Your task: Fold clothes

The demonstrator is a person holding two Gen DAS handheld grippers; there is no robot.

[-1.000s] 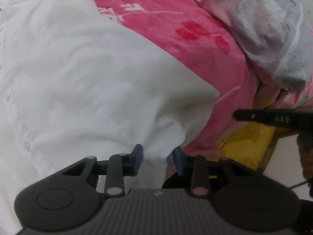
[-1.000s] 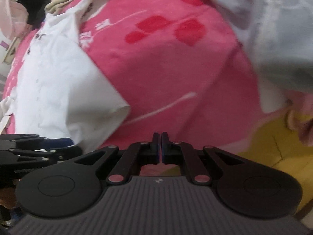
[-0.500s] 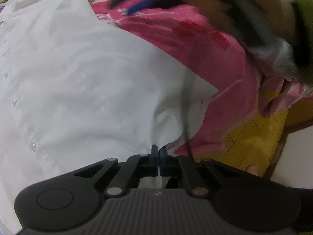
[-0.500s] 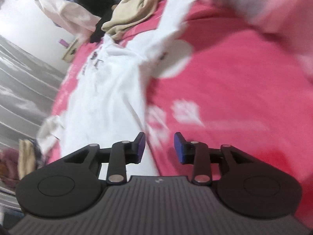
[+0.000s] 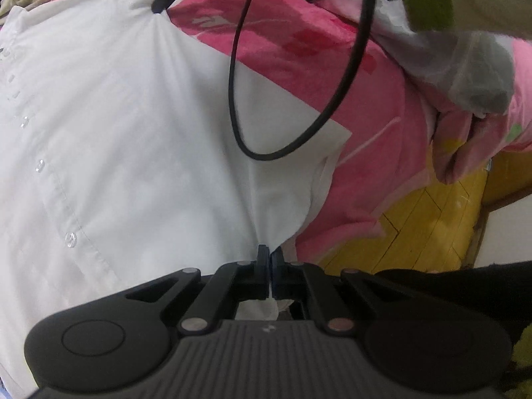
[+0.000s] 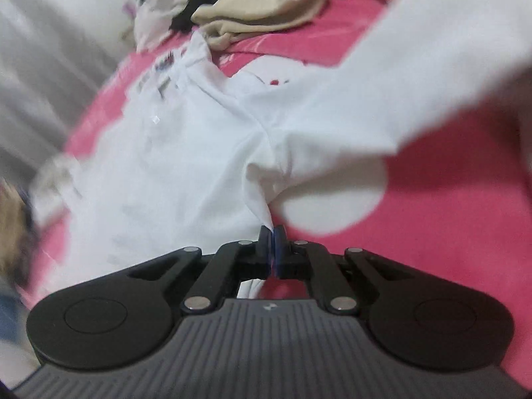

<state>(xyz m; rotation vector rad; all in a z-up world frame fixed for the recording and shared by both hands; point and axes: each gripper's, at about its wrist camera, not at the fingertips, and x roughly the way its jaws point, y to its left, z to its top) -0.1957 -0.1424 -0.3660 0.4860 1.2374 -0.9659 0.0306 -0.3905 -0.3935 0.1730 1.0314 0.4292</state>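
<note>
While the white shirt [image 5: 139, 139] lies spread, buttons up, on the pink bed [image 5: 349, 179] near its edge, your left claw [image 5: 268, 262] pinches its hem corner and your right claw [image 6: 273, 237] pinches the underarm seam, probably to fold that thin, creased side inward.

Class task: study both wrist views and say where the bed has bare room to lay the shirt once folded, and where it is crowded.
Free: the pink blanket between the white shirt and the grey-and-pink quilt.

Crowded: the far end, where the beige garment and dark clothes are heaped.

Both the left gripper and right gripper have jaws shut on the shirt.
</note>
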